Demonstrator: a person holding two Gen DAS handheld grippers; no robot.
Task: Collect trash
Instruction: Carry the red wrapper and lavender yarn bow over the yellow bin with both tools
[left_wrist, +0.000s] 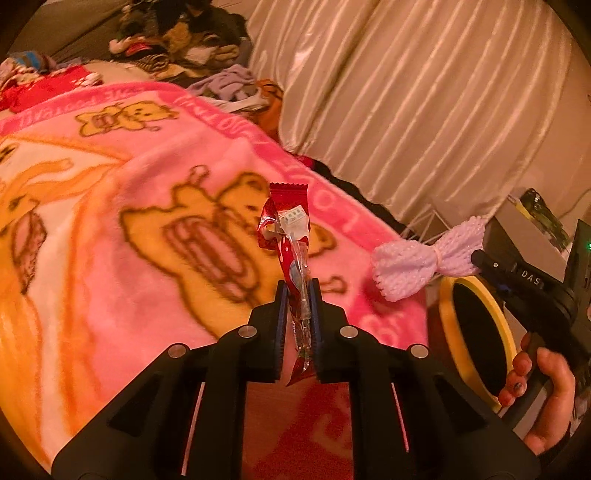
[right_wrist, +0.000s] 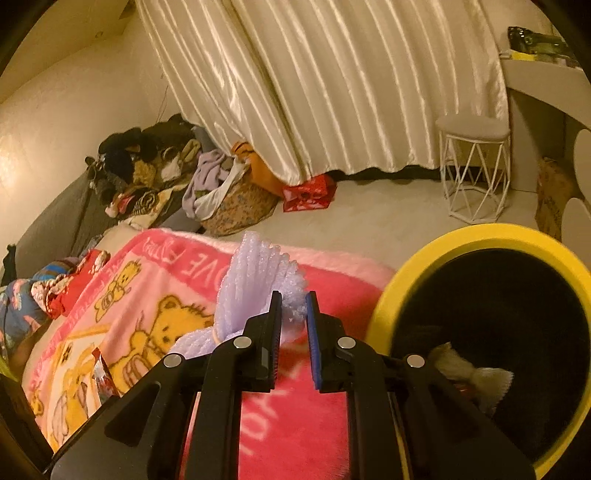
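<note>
A lived-in bedroom at home. A bed fills the near left, covered by a pink fleece blanket printed with cartoon bears. Cream pleated curtains hang to the floor along the far wall. Below them, at the far left, clothes lie heaped beside a full fabric basket. At the right stand a white wire stool and a yellow-rimmed bin.

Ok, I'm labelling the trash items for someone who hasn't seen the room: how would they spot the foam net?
Start at the pink bear blanket covering the bed. Off its edge beside the yellow-rimmed bin, the right hand-held gripper pinches the foam net. It is pale lilac mesh cinched into a bow, unlike the glossy red wrapper.
</note>
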